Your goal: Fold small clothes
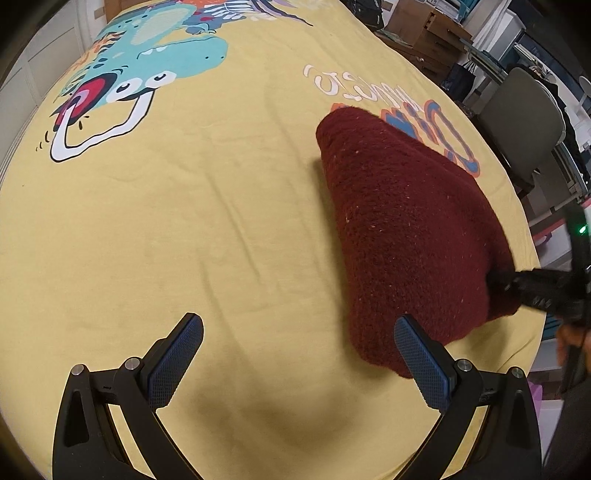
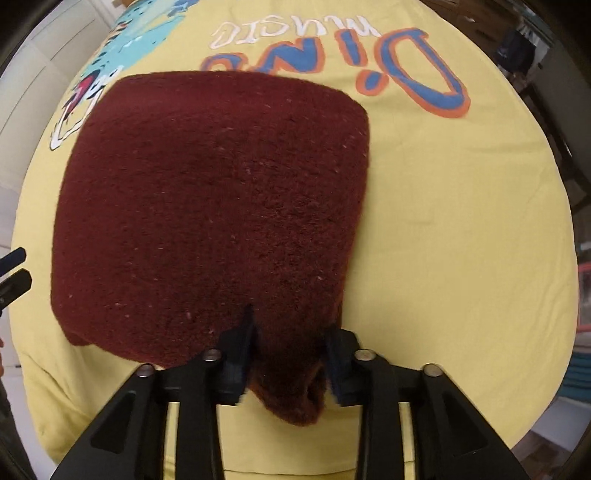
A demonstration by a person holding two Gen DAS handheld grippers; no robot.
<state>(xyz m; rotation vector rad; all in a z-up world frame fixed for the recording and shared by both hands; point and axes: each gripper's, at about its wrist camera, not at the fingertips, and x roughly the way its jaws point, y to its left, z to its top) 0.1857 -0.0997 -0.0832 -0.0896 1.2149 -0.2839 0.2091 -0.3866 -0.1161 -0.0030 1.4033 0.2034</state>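
Note:
A dark red fleece garment (image 2: 210, 206) lies folded into a thick block on the yellow dinosaur-print sheet (image 2: 443, 221). My right gripper (image 2: 290, 332) is shut on the garment's near edge, with a fold of red cloth bunched between its fingers. It also shows in the left wrist view (image 1: 495, 280) at the garment's (image 1: 406, 229) right side. My left gripper (image 1: 299, 347) is open and empty above bare sheet (image 1: 184, 221), just left of the garment. Its right finger (image 1: 421, 358) overlaps the garment's near corner. Its fingertips show at the left edge of the right wrist view (image 2: 14, 269).
The sheet carries a teal dinosaur print (image 1: 147, 62) at the far left and "Dino music" lettering (image 2: 332, 55) beyond the garment. A grey chair (image 1: 524, 122) and wooden furniture (image 1: 428, 33) stand past the right edge. White cupboard doors (image 2: 40, 62) stand at the left.

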